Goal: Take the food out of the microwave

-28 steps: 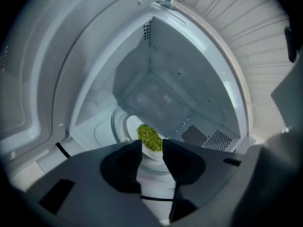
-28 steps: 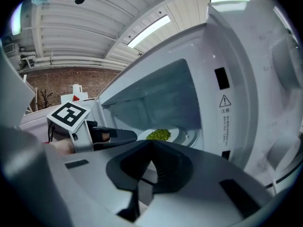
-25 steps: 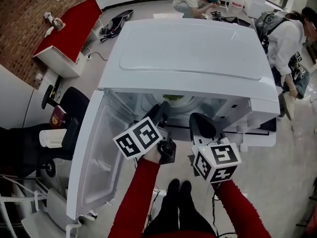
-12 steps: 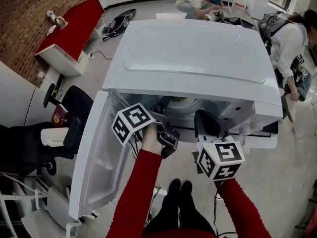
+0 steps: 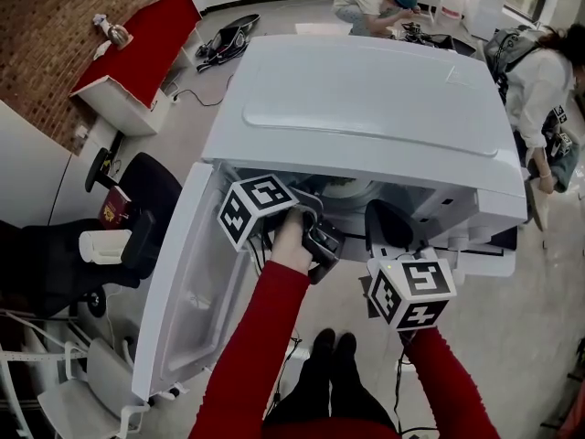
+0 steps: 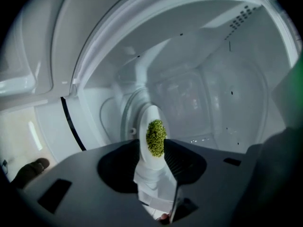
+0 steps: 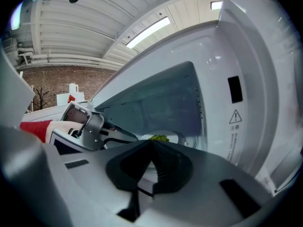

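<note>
Food (image 6: pixel 155 137), a green heap, sits on a white plate (image 6: pixel 150 163) inside the microwave (image 5: pixel 366 99), near the cavity's front edge. Door (image 5: pixel 196 282) swung wide at left. Left gripper (image 6: pixel 151 148) reaches in, jaws narrowed onto the plate's rim. Right gripper (image 7: pixel 150 150) is outside the opening, jaws together, empty. Grey floor (image 5: pixel 183 126); red-topped table (image 5: pixel 137 58) by a brick wall (image 5: pixel 55 35).

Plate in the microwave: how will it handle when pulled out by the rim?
Plate looks like smooth white ceramic: likely stiff, somewhat slippery in the jaws. Jaws seem to hold one rim only, so it may tilt. The heaped green food looks loose and could roll off.
</note>
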{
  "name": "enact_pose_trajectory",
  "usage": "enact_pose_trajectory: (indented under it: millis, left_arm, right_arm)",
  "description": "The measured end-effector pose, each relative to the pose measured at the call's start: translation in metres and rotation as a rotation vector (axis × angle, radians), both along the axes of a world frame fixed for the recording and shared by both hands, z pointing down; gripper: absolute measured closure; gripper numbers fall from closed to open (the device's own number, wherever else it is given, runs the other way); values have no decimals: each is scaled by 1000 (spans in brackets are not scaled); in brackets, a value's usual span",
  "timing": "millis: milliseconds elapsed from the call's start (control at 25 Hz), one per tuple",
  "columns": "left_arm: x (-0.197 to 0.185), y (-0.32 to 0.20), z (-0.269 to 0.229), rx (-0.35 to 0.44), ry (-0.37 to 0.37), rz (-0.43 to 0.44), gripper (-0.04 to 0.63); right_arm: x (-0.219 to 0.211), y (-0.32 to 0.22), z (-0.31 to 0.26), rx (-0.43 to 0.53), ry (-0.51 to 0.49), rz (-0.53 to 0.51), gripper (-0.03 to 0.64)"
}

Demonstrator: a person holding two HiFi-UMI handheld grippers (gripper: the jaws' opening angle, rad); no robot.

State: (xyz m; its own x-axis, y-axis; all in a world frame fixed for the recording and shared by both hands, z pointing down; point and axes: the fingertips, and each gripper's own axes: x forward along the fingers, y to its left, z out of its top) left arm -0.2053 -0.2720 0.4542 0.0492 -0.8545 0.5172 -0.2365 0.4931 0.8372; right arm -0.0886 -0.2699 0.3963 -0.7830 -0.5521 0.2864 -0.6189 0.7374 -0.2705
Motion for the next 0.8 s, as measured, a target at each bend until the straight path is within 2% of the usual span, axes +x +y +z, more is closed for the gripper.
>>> enact_pose_trajectory:
  millis: [320,520,800]
  left_arm:
    - [5,-7,4,-79,38,-29,443]
    - [1,-7,7,-110,72,-72,525]
    - [-3,-5,10,-120,75,-119,565]
  right_arm:
    - [-3,-2,-3,4,3,2,603]
    - [-5,-5,-5,8,1,3,603]
    - [-8,-3,-7,10,1,0,603]
